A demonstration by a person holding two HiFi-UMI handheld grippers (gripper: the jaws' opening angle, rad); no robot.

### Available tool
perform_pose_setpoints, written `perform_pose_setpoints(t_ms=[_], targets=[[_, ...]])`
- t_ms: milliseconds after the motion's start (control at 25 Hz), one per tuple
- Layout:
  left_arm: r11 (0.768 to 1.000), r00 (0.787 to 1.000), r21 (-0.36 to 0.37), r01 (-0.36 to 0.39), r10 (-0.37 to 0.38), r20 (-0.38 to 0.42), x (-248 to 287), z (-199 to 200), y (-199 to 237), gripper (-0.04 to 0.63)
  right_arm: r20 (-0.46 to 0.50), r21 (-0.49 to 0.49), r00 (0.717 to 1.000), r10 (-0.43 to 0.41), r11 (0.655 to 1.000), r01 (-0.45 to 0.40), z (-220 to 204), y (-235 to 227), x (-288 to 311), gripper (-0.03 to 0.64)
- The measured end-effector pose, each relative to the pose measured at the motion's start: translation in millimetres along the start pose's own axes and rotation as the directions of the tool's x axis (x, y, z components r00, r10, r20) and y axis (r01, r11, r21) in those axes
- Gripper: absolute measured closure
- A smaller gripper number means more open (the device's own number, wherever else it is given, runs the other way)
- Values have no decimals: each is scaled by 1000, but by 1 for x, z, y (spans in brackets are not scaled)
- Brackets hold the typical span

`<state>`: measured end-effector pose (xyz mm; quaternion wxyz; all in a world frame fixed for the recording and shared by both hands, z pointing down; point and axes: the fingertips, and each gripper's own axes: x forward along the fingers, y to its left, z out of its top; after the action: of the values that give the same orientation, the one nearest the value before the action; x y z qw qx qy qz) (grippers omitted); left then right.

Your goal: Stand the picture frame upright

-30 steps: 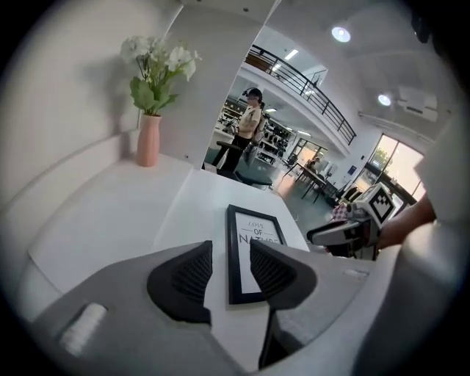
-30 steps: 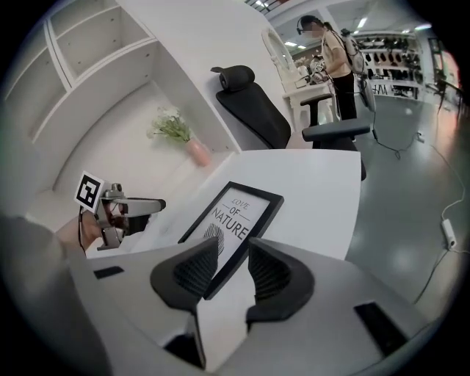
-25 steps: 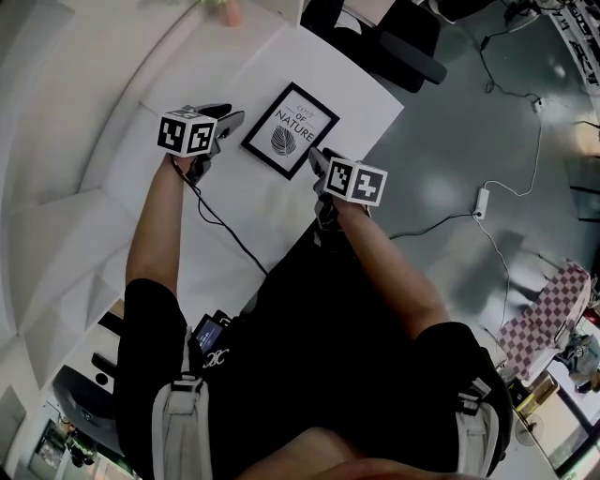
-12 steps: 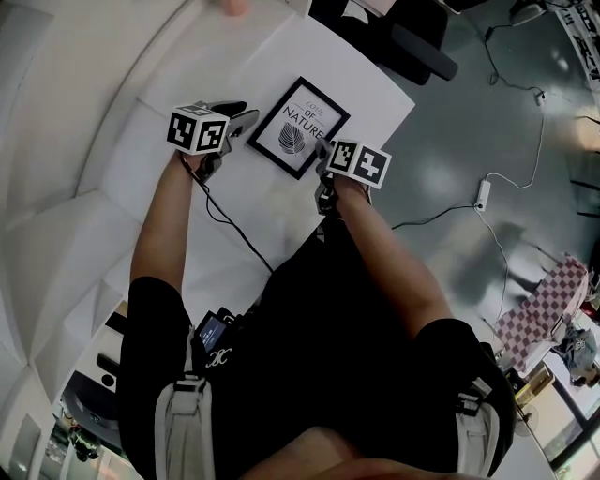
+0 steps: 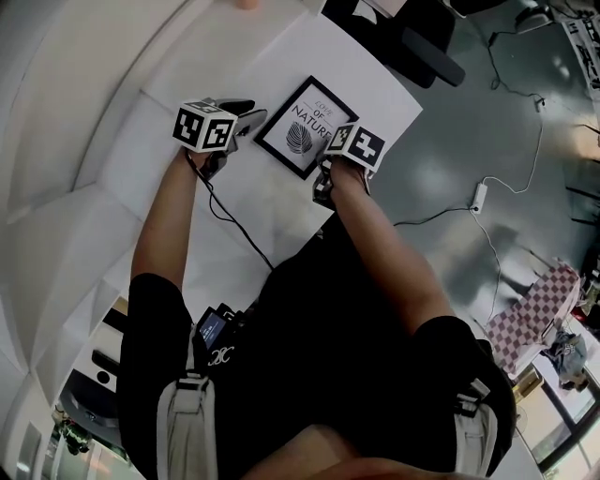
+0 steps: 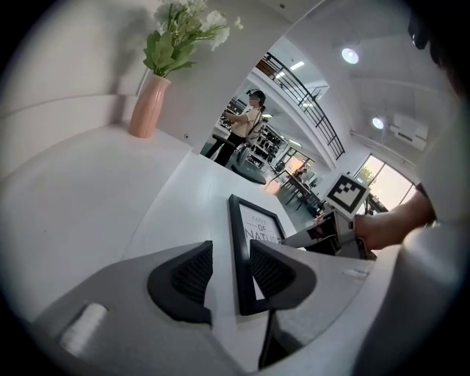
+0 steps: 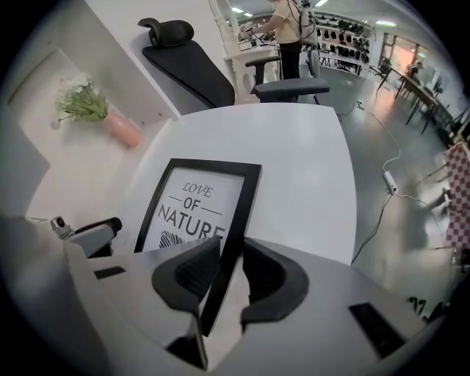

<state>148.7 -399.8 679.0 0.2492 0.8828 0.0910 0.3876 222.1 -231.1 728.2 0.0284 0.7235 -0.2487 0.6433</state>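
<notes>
Picture frame (image 5: 302, 139) lies flat near the bench (image 5: 367, 80) corner, unraised. Left gripper (image 6: 229, 261) open astride one border; right gripper (image 7: 229, 258) jaws closing around the opposite border.

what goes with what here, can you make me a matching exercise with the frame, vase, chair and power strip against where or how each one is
1 frame
2 vase
3 chair
4 power strip

A on the floor
B lying flat on the table
C holds flowers
D black, beyond the table's far end

Pairs: 1-B, 2-C, 3-D, 4-A
</notes>
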Motion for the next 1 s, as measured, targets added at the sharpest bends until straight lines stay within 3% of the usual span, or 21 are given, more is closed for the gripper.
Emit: perform_pose_setpoints(t_ms=[360,800,1000], targets=[[998,998,-48,44,-43,36,2,2,-3,426,15,60,994,112,992,-113,-1,-4,-2,534],[992,995,-83,99,-100,-4,23,6,-25,426,55,8,968,247,969,-247,5,-11,-5,541],[981,991,-143,133,-136,-5,27,6,-30,426,55,18,951,306,952,-307,6,-9,-7,543]])
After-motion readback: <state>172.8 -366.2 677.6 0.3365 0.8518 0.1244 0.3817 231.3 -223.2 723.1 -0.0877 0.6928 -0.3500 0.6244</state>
